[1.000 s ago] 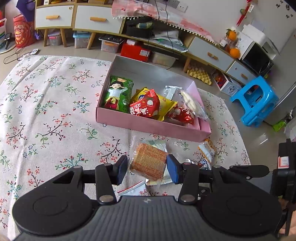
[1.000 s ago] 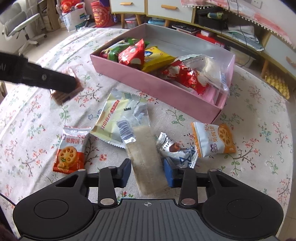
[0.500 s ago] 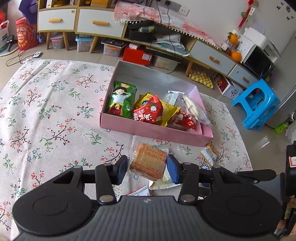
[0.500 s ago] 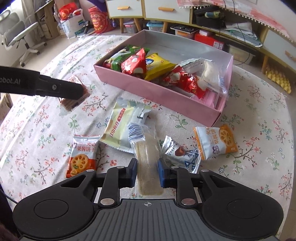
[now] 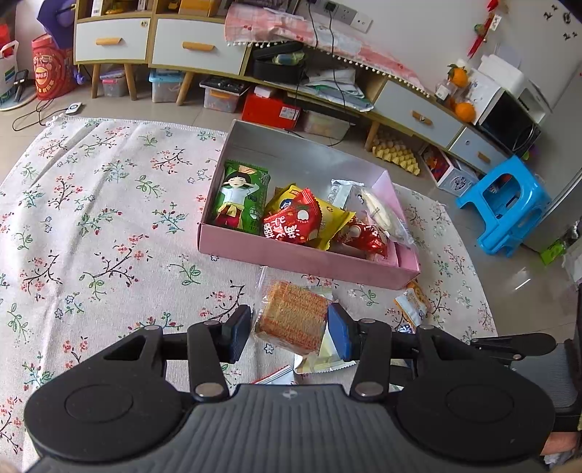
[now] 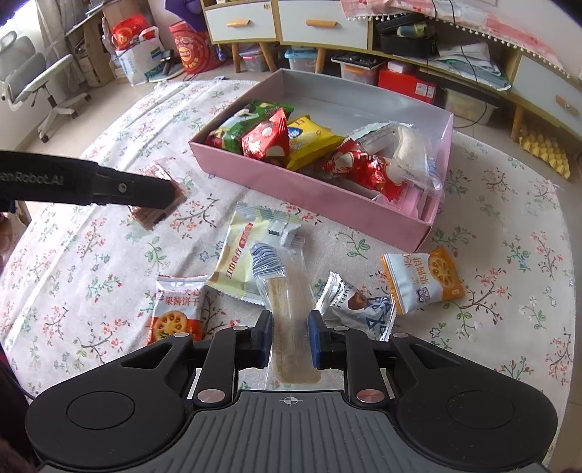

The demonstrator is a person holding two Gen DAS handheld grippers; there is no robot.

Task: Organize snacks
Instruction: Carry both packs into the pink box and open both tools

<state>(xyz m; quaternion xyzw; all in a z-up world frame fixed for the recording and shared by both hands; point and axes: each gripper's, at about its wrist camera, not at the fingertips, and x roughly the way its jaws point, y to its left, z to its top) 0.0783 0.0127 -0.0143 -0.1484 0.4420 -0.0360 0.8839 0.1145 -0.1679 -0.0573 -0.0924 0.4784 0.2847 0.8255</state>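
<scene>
Glossy foil-like snack wrappers (image 6: 316, 140) fill a matt pink box (image 5: 302, 256) (probably cardboard) on soft floral cloth (image 5: 91, 225).

Both views are bright with soft, even daylight and only faint shadows. A sheen glares off the floor tiles (image 5: 523, 280) near the blue stool (image 5: 505, 203). Fisheye distortion bends the cabinets (image 6: 291, 22) and the floral cloth (image 5: 91, 225) toward the edges. Focus is sharp throughout, without motion blur.

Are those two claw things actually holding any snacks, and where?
Left gripper clamps a wafer pack by its sides; right gripper pinches a clear-wrapped bar across its middle.
</scene>
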